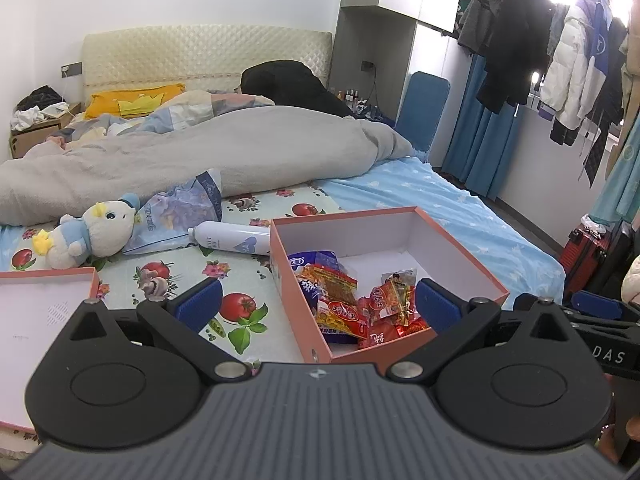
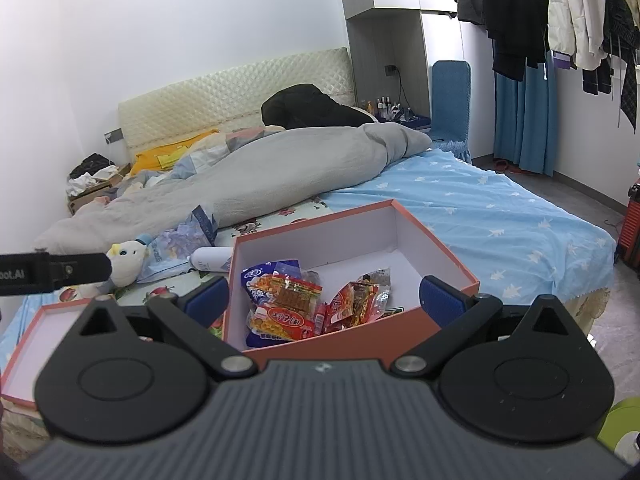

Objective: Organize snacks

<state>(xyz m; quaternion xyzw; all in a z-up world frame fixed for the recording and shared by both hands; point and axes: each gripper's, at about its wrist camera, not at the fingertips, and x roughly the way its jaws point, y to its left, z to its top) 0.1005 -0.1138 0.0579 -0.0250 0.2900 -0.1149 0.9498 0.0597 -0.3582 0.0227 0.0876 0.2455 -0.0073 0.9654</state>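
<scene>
The snack packets (image 1: pixel 352 304) are lying heaped in the near corner of the orange cardboard box (image 1: pixel 464 258), red and yellow wrappers resting over a blue bag (image 2: pixel 256 280), while the far half of the box's white floor is showing bare. The box is sitting open on the bed (image 1: pixel 460 208), on a fruit-and-flower printed sheet (image 1: pixel 188 264). Just behind the box a white spray can (image 1: pixel 228 236) is lying on its side, touching the box's back wall. Beyond the can a crumpled blue plastic bag (image 1: pixel 180 208) is resting against a grey duvet (image 1: pixel 240 148), and a white-and-blue plush toy (image 1: pixel 96 232) is lying well to the box's left. The box's lid (image 1: pixel 36 312) is lying upturned near the toy, apart from the box. The left gripper (image 1: pixel 318 306) is hovering over the box's near corner with its blue fingers (image 1: pixel 200 302) spread wide apart, gripping nothing. The right gripper (image 2: pixel 322 302) is hanging above the box's near wall, its fingers (image 2: pixel 440 300) likewise wide apart and empty. Far past the box, coats (image 1: pixel 516 36) are hanging on a rail.
</scene>
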